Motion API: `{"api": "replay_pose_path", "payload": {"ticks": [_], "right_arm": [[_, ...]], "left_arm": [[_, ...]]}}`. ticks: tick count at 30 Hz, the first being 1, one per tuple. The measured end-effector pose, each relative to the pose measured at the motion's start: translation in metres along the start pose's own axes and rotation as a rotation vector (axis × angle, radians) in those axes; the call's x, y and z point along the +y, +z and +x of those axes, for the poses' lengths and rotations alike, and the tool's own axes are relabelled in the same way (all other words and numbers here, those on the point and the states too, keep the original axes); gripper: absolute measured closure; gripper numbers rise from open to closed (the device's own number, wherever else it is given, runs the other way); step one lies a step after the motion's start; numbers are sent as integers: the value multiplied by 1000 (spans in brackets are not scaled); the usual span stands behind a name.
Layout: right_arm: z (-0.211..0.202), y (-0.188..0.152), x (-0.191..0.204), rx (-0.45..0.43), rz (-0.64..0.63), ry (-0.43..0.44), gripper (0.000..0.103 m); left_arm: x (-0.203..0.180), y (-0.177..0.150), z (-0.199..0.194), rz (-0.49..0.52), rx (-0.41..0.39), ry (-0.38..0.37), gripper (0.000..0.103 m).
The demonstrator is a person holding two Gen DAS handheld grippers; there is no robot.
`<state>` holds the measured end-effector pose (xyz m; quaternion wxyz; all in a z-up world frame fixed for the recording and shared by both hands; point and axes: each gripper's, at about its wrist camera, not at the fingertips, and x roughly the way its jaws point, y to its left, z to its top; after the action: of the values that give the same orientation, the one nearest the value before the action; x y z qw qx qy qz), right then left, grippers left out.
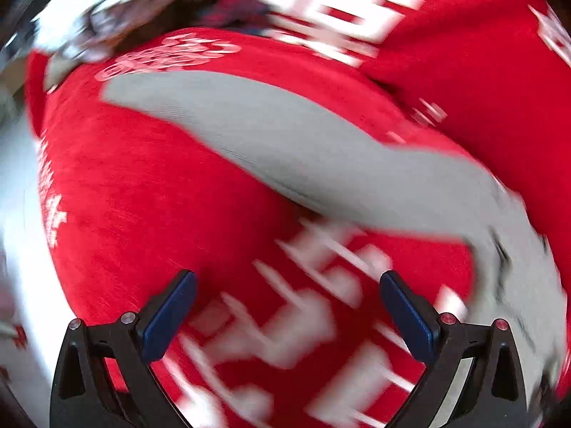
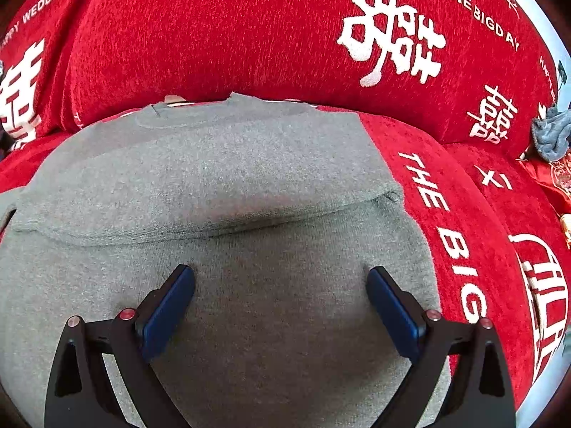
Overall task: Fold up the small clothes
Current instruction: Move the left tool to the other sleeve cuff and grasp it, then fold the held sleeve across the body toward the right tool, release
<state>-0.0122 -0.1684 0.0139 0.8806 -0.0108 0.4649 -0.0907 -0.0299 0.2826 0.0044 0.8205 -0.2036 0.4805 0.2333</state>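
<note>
A grey knit sweater [image 2: 221, 178] lies flat on a red sofa seat [image 2: 464, 192], its far part folded over towards me with the collar at the back. My right gripper [image 2: 280, 278] is open and empty just above the sweater's near half. In the blurred left wrist view a long grey sleeve [image 1: 285, 149] runs across the red cover from upper left to lower right. My left gripper [image 1: 287, 285] is open and empty over the red cover with white characters, near the sleeve but apart from it.
The red sofa back cushion [image 2: 249, 35] with white characters rises behind the sweater. A bluish-grey bundled cloth [image 2: 551, 135] lies at the far right. Red cushions [image 1: 481, 53] and a white blurred area [image 1: 21, 196] at the left edge show in the left wrist view.
</note>
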Motion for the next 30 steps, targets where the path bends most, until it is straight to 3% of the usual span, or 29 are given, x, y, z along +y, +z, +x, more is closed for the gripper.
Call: {"api": "replay_pose_path", "payload": {"ticks": [2,4,9,14,16,18,19,20,22,25,30], "right_arm": [[0,0,1,-1,-4,-7,5],[-1,0,3,-3,-8,-15,5],[-3,1,8,-13,-38,-54,5],[-8,6,13,5,-71,-84,5],[-15,11,15,1,-68,-68,5],[-27,18,20,-43,-57,-49,5],[-32,23,25,-62,-58,-39,5],[-36,30,33,-77,-60,-25,5],[-35,40,47,-76,-71,7,5],[-25,58,88,-58,-130,44,5],[-9,75,164,-47,-245,108,5]], "left_arm": [[30,22,9,-101,8,-26,1],[38,41,8,-128,-33,-21,1],[64,98,36,-236,-18,-24,1],[55,139,62,-180,-30,76,1],[53,142,62,-139,-57,71,1],[59,142,58,-129,-108,76,32],[63,144,56,-116,-131,97,74],[67,144,55,-112,-120,54,88],[76,145,54,-126,-112,-2,90],[83,143,47,-133,-130,21,90],[74,135,30,-45,-225,175,90]]}}
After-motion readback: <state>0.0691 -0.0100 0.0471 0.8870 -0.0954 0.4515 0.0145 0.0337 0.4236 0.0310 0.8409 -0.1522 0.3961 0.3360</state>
